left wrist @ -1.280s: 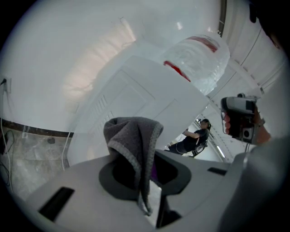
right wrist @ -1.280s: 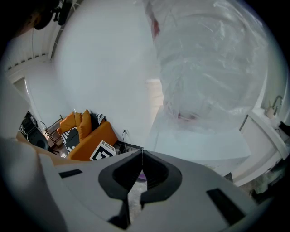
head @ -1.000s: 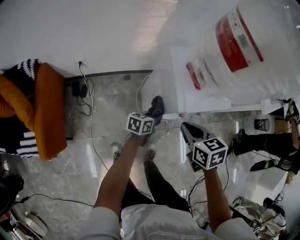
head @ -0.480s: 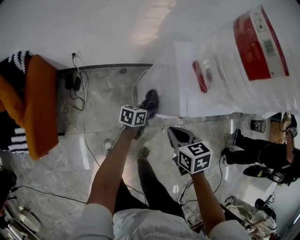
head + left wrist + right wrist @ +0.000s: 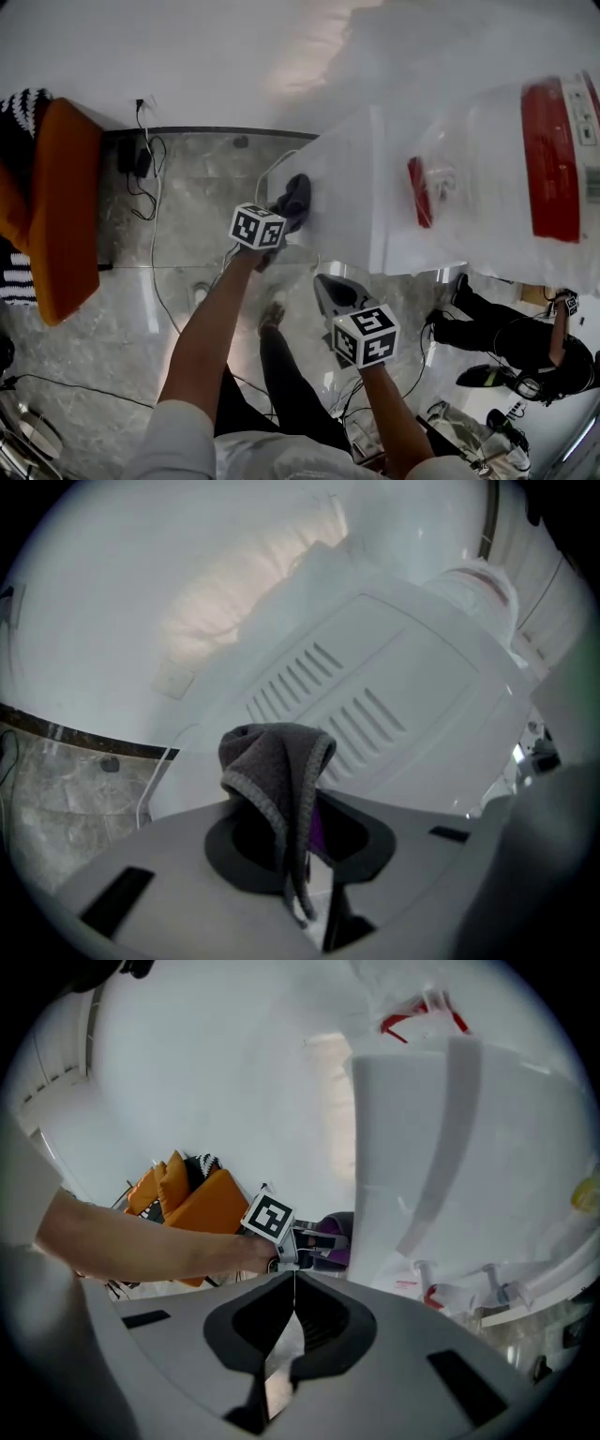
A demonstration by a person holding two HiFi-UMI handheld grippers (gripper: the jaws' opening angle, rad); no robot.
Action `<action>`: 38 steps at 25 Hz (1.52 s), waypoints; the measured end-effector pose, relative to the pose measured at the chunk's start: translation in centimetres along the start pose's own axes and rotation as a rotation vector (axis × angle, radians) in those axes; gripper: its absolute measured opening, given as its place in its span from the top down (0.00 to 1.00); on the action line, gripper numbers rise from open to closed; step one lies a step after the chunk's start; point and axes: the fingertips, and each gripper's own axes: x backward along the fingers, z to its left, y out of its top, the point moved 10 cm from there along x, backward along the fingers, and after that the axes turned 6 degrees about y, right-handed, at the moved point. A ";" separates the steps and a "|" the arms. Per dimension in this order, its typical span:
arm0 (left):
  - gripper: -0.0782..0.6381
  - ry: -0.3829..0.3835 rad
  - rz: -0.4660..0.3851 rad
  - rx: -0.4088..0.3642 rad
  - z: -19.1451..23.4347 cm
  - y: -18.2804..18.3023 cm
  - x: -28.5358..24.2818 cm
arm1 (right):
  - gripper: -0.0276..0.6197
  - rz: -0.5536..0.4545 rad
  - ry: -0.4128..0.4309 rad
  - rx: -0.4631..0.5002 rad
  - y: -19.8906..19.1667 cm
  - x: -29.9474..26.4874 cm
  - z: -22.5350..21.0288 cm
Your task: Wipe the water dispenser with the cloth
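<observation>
The white water dispenser (image 5: 347,197) stands at upper right in the head view, with a large clear bottle with a red label (image 5: 525,169) on top. My left gripper (image 5: 286,208) is shut on a dark grey cloth (image 5: 294,197), which lies against the dispenser's side panel. In the left gripper view the cloth (image 5: 277,780) droops over the jaws in front of the vented panel (image 5: 375,714). My right gripper (image 5: 333,289) hangs shut and empty in front of the dispenser. In the right gripper view its jaws meet, with the dispenser's front (image 5: 450,1166) and red and blue taps (image 5: 459,1293) beyond.
An orange chair with a striped cushion (image 5: 52,206) stands at left. Power cables (image 5: 150,216) run over the marble floor along the wall. A second person's legs and shoes (image 5: 497,337) are at right, beside bags (image 5: 478,427) on the floor.
The head camera has swung, so the dispenser and bottle sit larger at right. My left gripper with the cloth has moved up along the side panel. The right gripper stays shut.
</observation>
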 end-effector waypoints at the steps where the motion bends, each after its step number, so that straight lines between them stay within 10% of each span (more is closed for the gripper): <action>1: 0.79 -0.003 -0.002 -0.005 0.4 0.4 -0.2 | 0.93 0.005 -0.001 -0.005 0.1 -0.3 -0.2; 17: 0.79 0.031 0.070 0.017 7.7 5.1 -5.0 | 0.93 0.093 0.011 -0.100 0.2 -6.3 -0.3; 28: 0.79 -0.023 0.233 0.167 7.5 -5.7 -5.8 | 0.93 0.089 0.005 -0.127 -0.4 -7.1 -1.6; 38: 0.79 -0.083 0.142 0.179 1.1 -7.1 -1.7 | 0.93 0.047 0.043 -0.093 -0.1 -4.6 0.0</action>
